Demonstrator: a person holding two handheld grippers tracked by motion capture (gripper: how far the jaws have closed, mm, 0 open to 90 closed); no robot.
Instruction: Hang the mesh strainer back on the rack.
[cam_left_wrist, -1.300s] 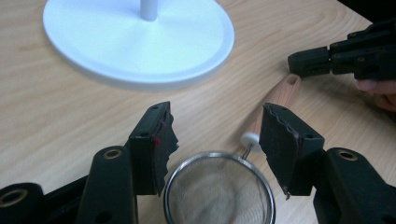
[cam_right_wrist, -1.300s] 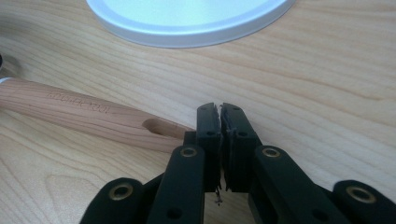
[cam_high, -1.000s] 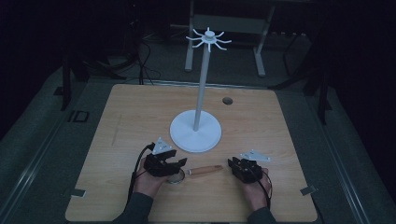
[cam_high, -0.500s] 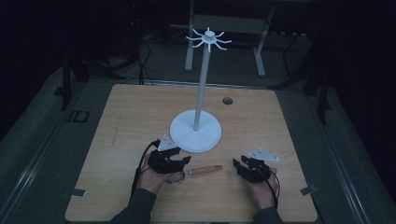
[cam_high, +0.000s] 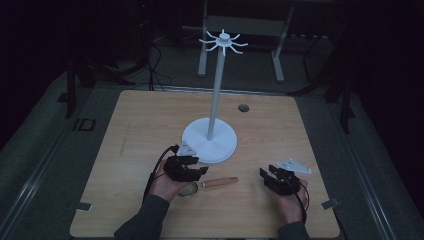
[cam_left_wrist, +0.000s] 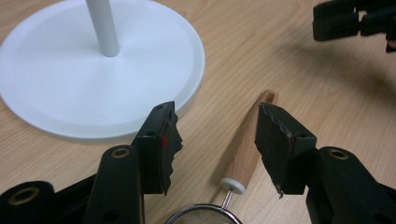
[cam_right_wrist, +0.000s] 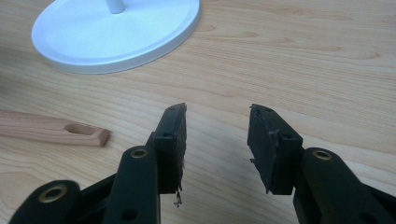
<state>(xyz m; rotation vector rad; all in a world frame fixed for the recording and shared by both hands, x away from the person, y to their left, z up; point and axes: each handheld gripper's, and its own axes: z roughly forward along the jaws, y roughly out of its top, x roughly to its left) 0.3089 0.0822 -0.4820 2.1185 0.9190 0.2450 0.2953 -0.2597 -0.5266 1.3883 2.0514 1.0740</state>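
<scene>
On the wooden table (cam_high: 150, 120) stands a white stand (cam_high: 209, 140) with a round base, a slim upright pole and a crown of short hooks at the top. From the base's centre, the left gripper (cam_high: 189, 170) sits at about 7 o'clock, just beside the rim, and the right gripper (cam_high: 272, 177) at about 4 o'clock, well apart from it. A small strainer (cam_high: 210, 184) lies on the table between the two grippers, its wooden handle pointing toward 3 o'clock and its mesh bowl close under the left gripper.

In the left gripper view, the left gripper (cam_left_wrist: 217, 140) is released, its jaws spread to either side of the handle (cam_left_wrist: 250, 140) without touching it. The right gripper (cam_right_wrist: 215, 140) is also released, jaws parted over bare wood, with the handle's slotted end (cam_right_wrist: 81, 130) lying off at its 9 o'clock.
</scene>
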